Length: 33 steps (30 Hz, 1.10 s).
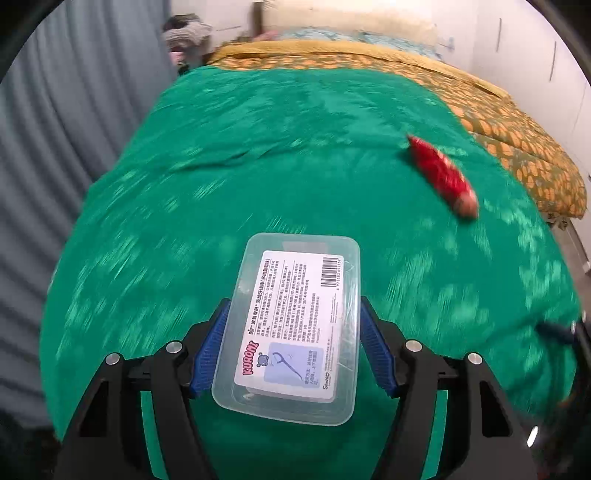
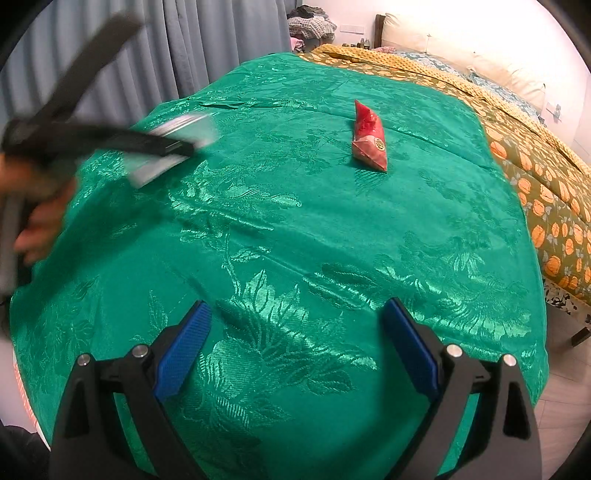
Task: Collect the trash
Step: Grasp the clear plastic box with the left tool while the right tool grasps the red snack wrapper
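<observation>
Left gripper (image 1: 293, 343) clamped on the clear plastic box (image 1: 291, 328), carried above the green bedspread (image 1: 258, 155) (frame blurred, so mid-carry I'd guess). Right gripper (image 2: 295, 347) open, empty, low over the bedspread. Next: red wrapper (image 2: 369, 136) lying farther up the bedspread needs grabbing.

A bed (image 2: 280, 236) carries everything here. A shiny green cover (image 1: 258, 155) with a woven leaf pattern is spread over most of it. On that cover lies one red snack packet (image 2: 369, 136), toward 1 o'clock in the right wrist view and 2 o'clock in the left wrist view, blurred there. Past the green cover, from 12 to 3 o'clock, lies a yellow quilt (image 2: 546, 199) printed with orange pumpkins, and pillows (image 2: 436, 33) sit at the head
</observation>
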Tool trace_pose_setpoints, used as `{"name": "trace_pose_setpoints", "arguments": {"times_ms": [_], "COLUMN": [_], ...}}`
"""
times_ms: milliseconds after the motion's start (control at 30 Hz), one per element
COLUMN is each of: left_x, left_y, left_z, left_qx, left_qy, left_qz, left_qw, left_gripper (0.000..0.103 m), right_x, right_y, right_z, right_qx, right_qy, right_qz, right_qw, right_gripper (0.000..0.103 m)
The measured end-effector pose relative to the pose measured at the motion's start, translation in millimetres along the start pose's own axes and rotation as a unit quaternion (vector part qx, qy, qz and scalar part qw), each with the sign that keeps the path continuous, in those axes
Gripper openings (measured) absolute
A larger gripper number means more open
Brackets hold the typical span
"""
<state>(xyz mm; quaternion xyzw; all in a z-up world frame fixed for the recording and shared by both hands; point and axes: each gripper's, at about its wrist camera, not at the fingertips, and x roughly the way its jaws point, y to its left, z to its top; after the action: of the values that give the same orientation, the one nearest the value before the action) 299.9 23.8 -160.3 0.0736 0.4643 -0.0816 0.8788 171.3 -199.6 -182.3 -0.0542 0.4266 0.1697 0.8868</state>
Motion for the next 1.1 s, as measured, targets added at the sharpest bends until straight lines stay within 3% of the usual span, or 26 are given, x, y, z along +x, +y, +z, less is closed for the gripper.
{"name": "trace_pose_setpoints", "arguments": {"times_ms": [133, 267, 433, 567, 733, 800, 867, 933, 1033, 1100], "left_x": [-12.7, -10.6, -6.6, -3.1, -2.2, -2.0, -1.4, -1.3, -1.5, -1.4], "left_y": [6.8, 1.7, 7.1, 11.3, 9.8, 10.3, 10.5, 10.3, 11.0, 11.1], "left_z": [-31.2, -43.1, -52.2, -52.9, -53.4, -53.6, -53.1, -53.2, -53.0, -52.8], "left_qx": [-0.013, -0.001, -0.010, -0.024, -0.024, -0.026, -0.026, -0.027, -0.027, -0.027], "left_qy": [-0.002, -0.009, -0.014, -0.007, -0.009, -0.008, -0.009, -0.009, -0.009, -0.009], "left_qz": [-0.006, 0.007, 0.005, -0.005, -0.003, -0.005, -0.005, -0.005, -0.004, -0.005], "left_qw": [0.9999, 0.9999, 0.9998, 0.9997, 0.9997, 0.9996, 0.9996, 0.9996, 0.9996, 0.9996], "left_gripper": [0.067, 0.086, 0.094, 0.098, 0.098, 0.098, 0.098, 0.098, 0.098, 0.098], "right_x": [0.1, 0.0, -2.8, 2.7, 39.5, 54.3, 68.4, 81.4, 91.5, 87.3], "right_y": [0.1, -2.1, -14.4, -50.4, -67.5, -65.6, -65.6, -68.8, -71.1, -72.1], "right_z": [0.1, 0.0, 6.3, 30.1, 84.3, 107.1, 125.1, 132.6, 135.9, 135.9], "right_qx": [0.001, 0.005, 0.018, 0.075, 0.068, 0.063, 0.068, 0.084, 0.087, 0.087], "right_qy": [0.000, 0.002, 0.008, 0.005, 0.022, 0.023, 0.020, 0.027, 0.033, 0.023], "right_qz": [0.000, 0.004, 0.015, 0.007, 0.002, -0.009, -0.023, -0.029, -0.045, -0.039], "right_qw": [1.000, 1.000, 1.000, 0.997, 0.997, 0.998, 0.997, 0.996, 0.995, 0.995], "right_gripper": [0.092, 0.092, 0.092, 0.092, 0.090, 0.078, 0.076, 0.073, 0.057, 0.030]}}
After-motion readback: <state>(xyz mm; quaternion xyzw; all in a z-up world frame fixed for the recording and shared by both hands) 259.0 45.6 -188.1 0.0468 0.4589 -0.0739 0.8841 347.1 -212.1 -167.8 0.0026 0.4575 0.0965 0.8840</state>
